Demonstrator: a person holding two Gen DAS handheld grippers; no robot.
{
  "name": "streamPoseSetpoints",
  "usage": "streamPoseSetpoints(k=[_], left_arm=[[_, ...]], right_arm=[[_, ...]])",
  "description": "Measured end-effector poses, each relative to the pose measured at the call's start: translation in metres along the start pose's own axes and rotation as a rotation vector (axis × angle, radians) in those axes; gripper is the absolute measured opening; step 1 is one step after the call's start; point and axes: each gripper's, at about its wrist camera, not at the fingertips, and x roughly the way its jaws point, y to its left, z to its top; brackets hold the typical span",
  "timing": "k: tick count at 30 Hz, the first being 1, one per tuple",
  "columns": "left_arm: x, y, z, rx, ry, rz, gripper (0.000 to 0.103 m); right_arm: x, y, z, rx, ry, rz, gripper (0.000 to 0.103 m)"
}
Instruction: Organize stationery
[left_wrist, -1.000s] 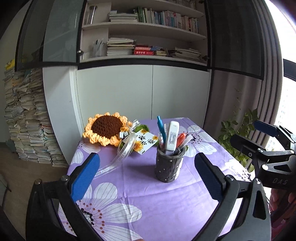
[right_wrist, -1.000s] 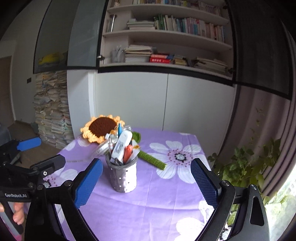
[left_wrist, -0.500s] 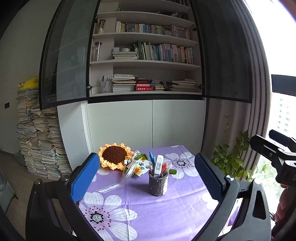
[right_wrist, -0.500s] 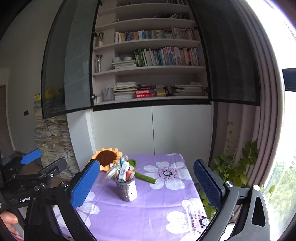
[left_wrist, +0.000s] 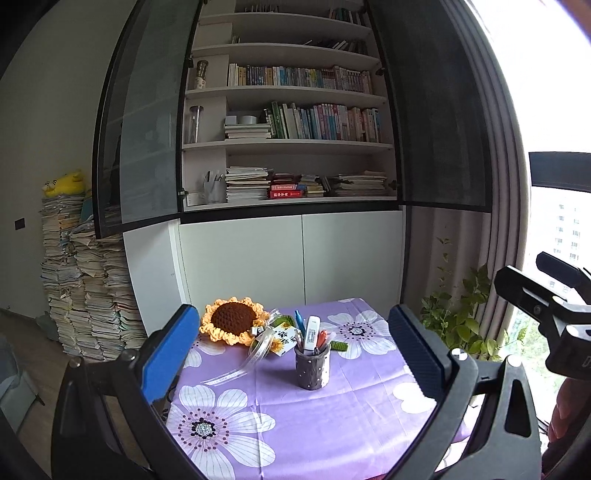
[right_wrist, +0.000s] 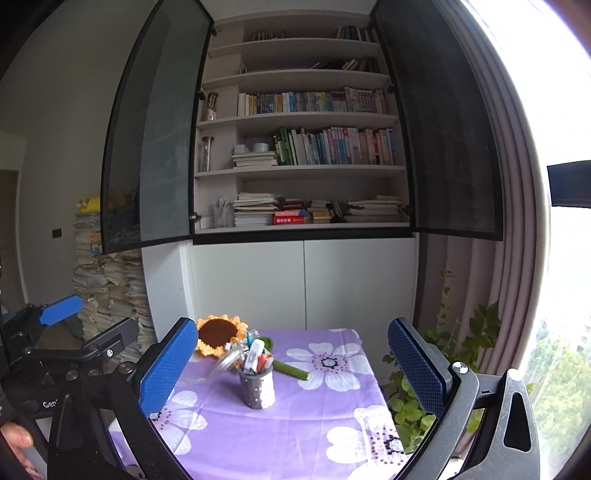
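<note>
Holder (left_wrist: 312, 369) | grey, dotted, upright | crammed with pens (left_wrist: 320, 338)

Window (left_wrist: 561, 229) glare right; sharp centre; fisheye-warped edges.

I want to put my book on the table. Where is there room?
The near half of the purple tablecloth, in front of the pen holder, is bare. The far left corner is crowded by the crocheted sunflower and ribbon.
</note>
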Motion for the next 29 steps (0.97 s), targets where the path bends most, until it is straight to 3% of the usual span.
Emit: streamPoseSetpoints(k=[9, 29], left_arm=[[-0.013, -0.01, 0.001, 0.031, -0.032, -0.015, 0.102], [-0.011, -0.01, -0.003, 0.027, -0.012, -0.01, 0.102]], right_arm=[[-0.013, -0.004, 0.0, 0.012, -0.023, -0.004, 0.103], [-0.014, -0.008, 0.0, 0.007, -0.011, -0.001, 0.103]])
